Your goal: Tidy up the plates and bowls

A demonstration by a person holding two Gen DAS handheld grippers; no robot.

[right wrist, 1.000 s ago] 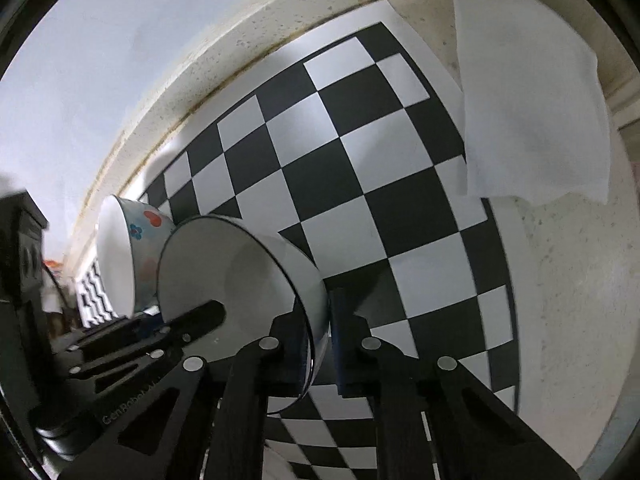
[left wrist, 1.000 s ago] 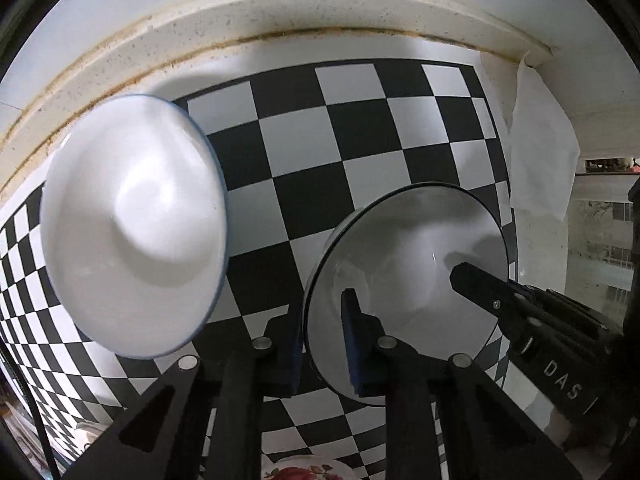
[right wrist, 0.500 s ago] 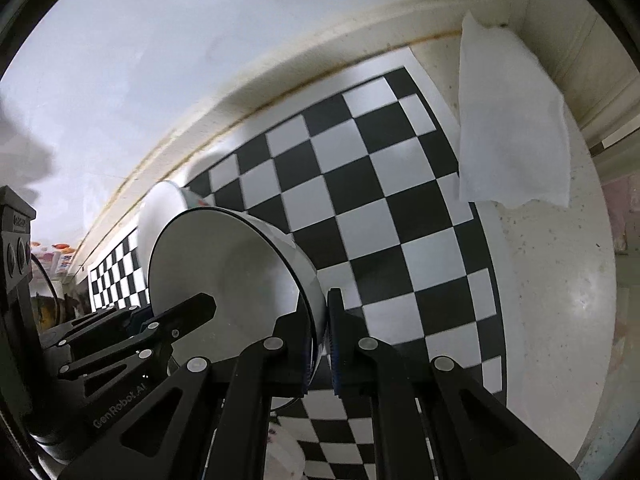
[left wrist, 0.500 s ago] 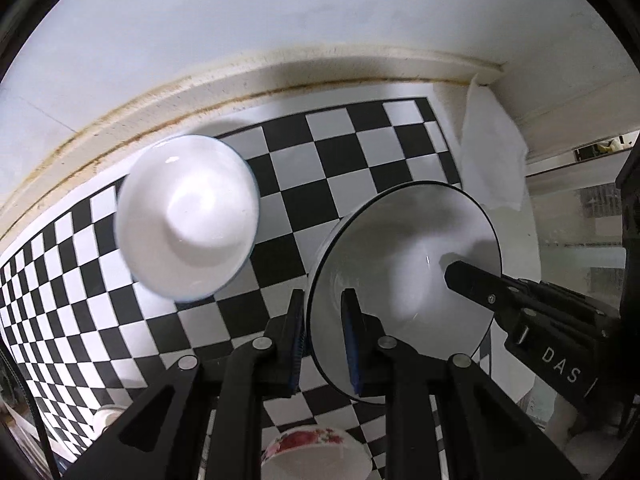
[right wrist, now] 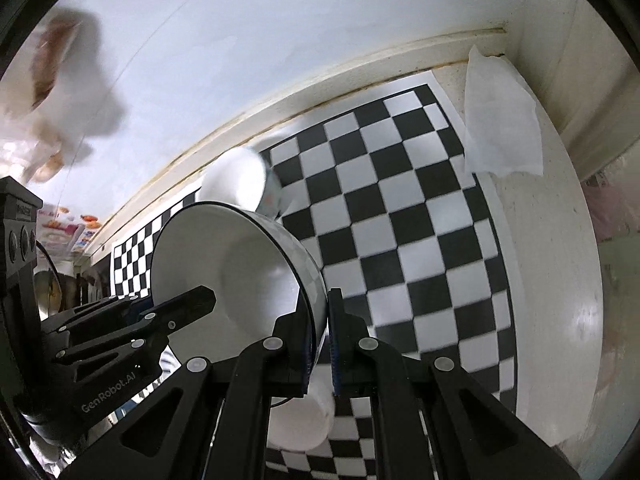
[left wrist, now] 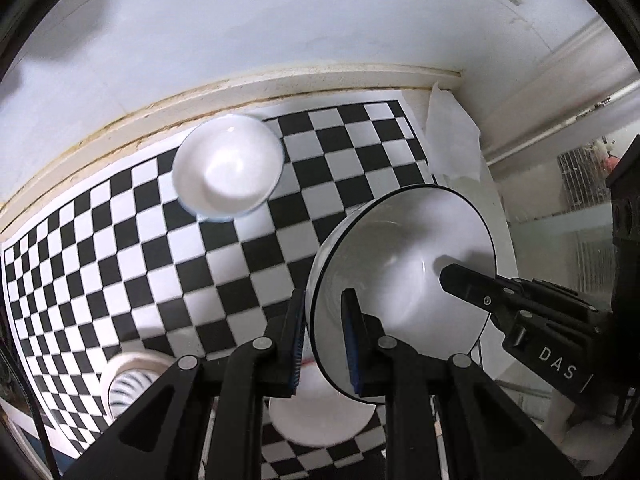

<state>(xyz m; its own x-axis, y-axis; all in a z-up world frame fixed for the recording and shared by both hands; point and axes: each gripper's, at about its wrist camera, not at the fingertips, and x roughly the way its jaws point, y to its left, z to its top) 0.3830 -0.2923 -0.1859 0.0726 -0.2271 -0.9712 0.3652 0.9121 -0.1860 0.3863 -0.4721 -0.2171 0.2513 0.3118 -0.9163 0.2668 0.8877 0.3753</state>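
Where the pale speckled tabletop meets a plain white wall, a black-and-white checkered mat covers most of it, with a stained seam along the wall's foot. Above the mat's near edge, the left gripper and right gripper each clamp their fingers on opposite rims of one black-rimmed white bowl, held tilted in the air. A white bowl rests on the mat's far side near the wall. A white paper towel lies just off the mat's far right corner.
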